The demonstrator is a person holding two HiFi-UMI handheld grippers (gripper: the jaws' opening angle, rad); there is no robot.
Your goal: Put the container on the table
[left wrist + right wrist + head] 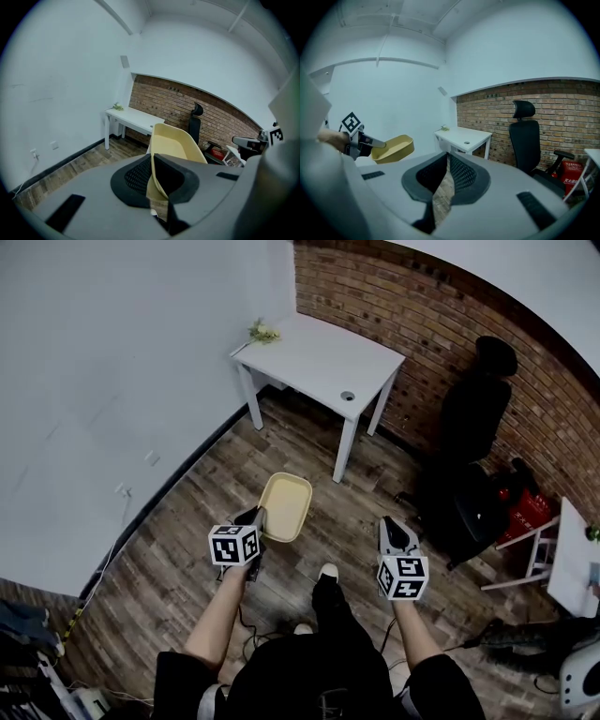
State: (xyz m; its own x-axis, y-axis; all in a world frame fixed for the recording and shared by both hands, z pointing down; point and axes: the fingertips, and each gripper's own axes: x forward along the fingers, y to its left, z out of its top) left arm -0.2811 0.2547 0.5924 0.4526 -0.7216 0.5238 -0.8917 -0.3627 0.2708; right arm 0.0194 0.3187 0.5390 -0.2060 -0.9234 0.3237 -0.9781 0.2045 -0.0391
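Observation:
A pale yellow container [285, 506] hangs above the wooden floor, held by its near rim in my left gripper [255, 518], whose jaws are shut on it. In the left gripper view the container [176, 143] stands up between the pads. The right gripper view catches the container [394, 147] at the left, with the left gripper [363, 140] clamped on it. My right gripper [393, 529] is held at the same height to the right, its jaws almost closed with nothing between them. The white table [323, 360] stands ahead in the corner.
A small plant [263, 331] lies on the table's back left corner, and a round hole [348, 396] is near its front edge. A black office chair [473, 442] stands by the brick wall at right. Red items [525, 507] and a white stand [542, 549] are further right.

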